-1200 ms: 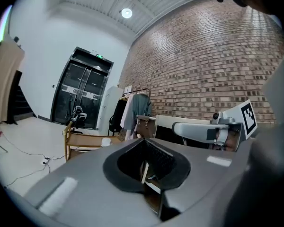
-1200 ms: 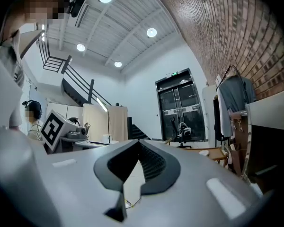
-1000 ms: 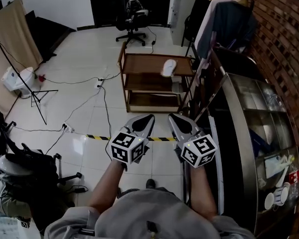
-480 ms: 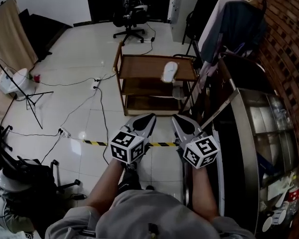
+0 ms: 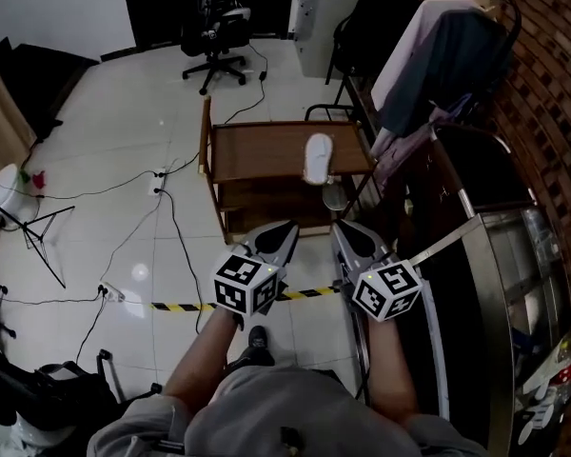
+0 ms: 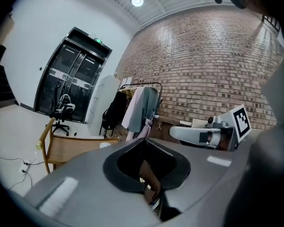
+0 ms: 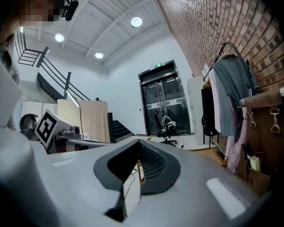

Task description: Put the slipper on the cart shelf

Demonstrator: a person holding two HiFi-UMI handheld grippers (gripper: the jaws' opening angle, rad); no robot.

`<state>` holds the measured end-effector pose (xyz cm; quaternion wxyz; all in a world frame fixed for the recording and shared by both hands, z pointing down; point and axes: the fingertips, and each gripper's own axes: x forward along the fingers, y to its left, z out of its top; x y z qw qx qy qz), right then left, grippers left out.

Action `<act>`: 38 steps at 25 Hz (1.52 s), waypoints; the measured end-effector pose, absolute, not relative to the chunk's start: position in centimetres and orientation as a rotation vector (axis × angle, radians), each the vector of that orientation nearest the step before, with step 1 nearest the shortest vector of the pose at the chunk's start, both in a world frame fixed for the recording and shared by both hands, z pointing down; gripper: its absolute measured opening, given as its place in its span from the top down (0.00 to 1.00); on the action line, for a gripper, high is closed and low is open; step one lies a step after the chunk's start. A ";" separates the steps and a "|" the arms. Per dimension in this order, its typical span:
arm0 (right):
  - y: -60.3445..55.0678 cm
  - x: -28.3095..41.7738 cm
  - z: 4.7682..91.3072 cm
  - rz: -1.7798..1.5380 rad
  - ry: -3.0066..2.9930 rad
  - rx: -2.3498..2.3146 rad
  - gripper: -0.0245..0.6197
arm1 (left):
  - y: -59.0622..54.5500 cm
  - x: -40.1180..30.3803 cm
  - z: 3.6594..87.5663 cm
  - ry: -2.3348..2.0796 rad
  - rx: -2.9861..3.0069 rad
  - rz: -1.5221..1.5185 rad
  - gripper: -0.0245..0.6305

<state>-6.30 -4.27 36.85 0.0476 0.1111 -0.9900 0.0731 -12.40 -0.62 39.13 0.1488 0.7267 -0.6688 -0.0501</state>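
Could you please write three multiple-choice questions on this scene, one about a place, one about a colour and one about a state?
1. Where does the white slipper lie?
A. in a basket
B. on the top shelf of the wooden cart
C. on a sofa

2. What colours is the striped tape in front of the cart?
A. yellow and black
B. red and white
C. blue and green

3. How do the jaws of the right tool stand?
A. wide apart
B. closed on a slipper
C. together, with nothing between them

Answers:
1 B: in the head view the slipper rests on the cart's top shelf, near its right end.
2 A: the tape shows alternating yellow and black bars.
3 C: the right gripper view shows the jaws meeting, with no object held.
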 end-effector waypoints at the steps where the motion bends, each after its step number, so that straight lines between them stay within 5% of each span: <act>1: -4.8 -7.1 37.0 0.225 -3.012 0.355 0.96 | -1.2 -13.4 39.4 -1.910 2.093 -0.139 0.95; 25: -24.4 -16.2 43.7 0.202 -2.926 0.427 0.96 | -19.3 -22.6 45.2 -1.912 1.992 -0.022 0.95; 38: -32.1 -18.1 56.0 0.454 -2.695 0.487 0.70 | -26.1 -24.9 53.5 -1.876 1.880 0.092 0.95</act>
